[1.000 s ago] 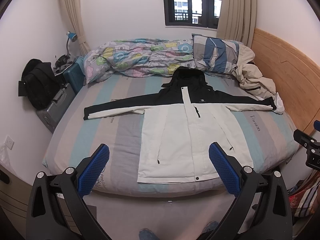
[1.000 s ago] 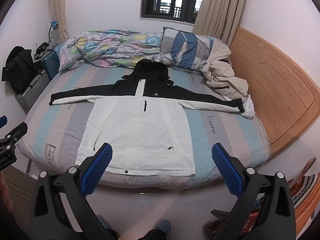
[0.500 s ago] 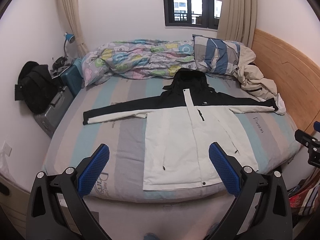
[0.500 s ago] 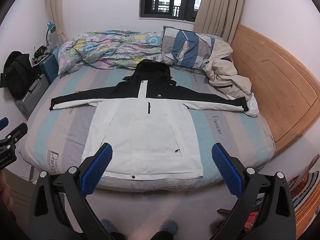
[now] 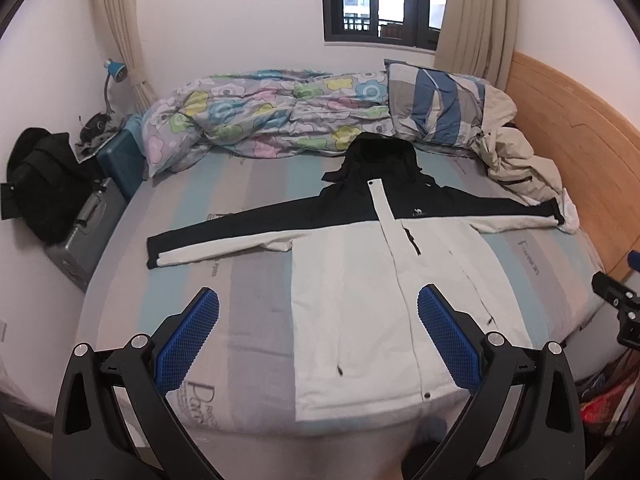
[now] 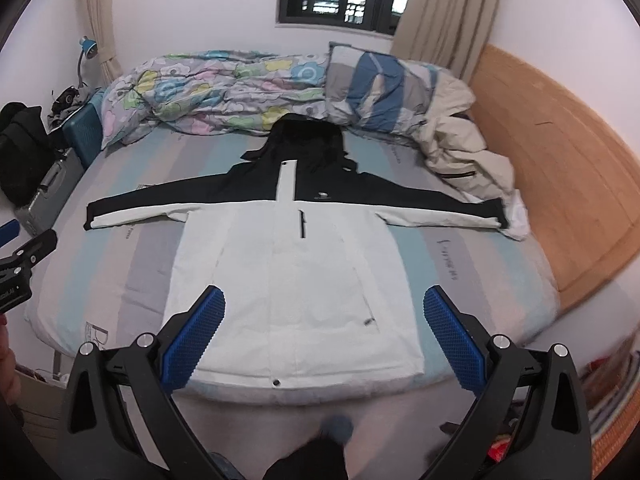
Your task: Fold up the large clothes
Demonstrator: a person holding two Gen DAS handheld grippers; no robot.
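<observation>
Left wrist: left gripper point(image 5: 318, 336) spread wide, holding nothing, above the near edge of the bed point(image 5: 256, 300). Jacket point(image 5: 368, 280) lies flat on the bed, front up, sleeves out to both sides, hood toward the quilt point(image 5: 272, 116).

Right wrist: right gripper point(image 6: 324, 334) spread wide, empty, over the jacket point(image 6: 296, 272) hem. Pillow point(image 6: 380, 88) behind the hood.

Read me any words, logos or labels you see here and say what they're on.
"Parison", roughly: large print on the bed sheet, near its front edge; letters blurred.
Same print at the sheet's right side: unreadable.
Small white chest logo on the jacket: too small to read.
</observation>
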